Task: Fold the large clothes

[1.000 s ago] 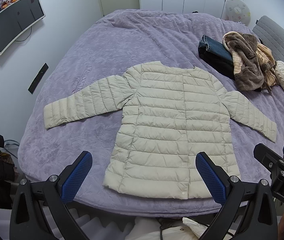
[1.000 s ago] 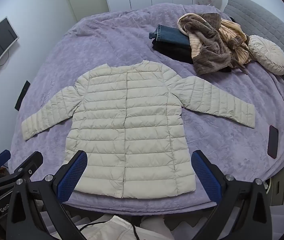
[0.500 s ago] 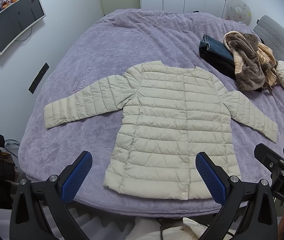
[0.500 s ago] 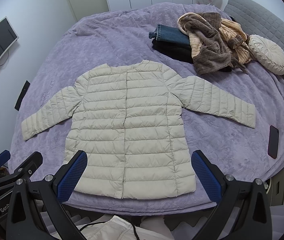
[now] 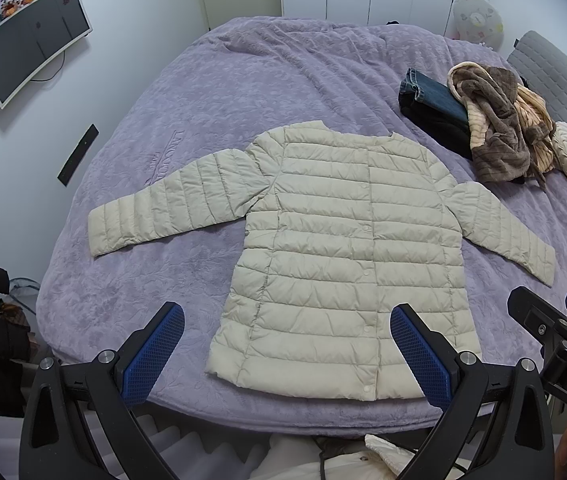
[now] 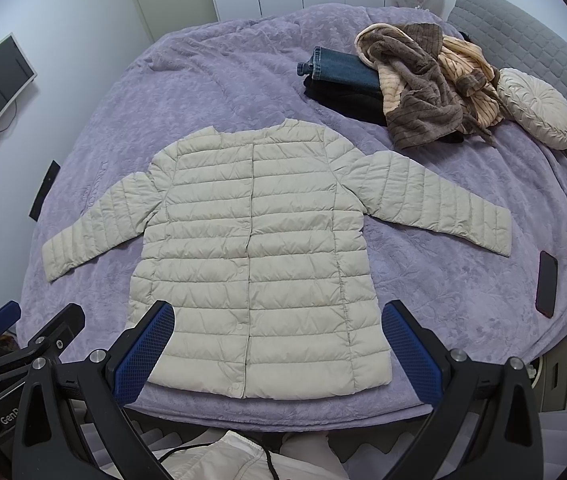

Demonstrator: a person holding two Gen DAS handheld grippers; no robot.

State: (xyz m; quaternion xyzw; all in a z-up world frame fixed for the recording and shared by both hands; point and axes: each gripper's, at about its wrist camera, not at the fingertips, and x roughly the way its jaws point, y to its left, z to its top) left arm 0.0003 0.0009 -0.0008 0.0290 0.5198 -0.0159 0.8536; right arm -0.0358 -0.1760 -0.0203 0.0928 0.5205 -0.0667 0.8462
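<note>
One cream quilted puffer jacket (image 5: 347,256) lies flat, centre frame in both views, on the bed's purple textured blanket (image 5: 219,112); both sleeves are spread out to the sides and the snap front is closed, hem toward the lower edge. Two tools: the left tool (image 5: 283,354) sits at the bottom of the left view, blue pads spread wide and gripping nothing, held above the hem. The right tool (image 6: 277,352) is in the same state at the bottom of the right view. Upper right of frame: one pile of clothes, with folded blue jeans (image 6: 343,70) on a black garment and a brown and peach fleece robe (image 6: 423,84) draped beside them. One round cream pillow (image 6: 535,108) at far right. One dark phone (image 6: 546,284) at the right edge. One wall monitor (image 5: 31,40) at upper left.
</note>
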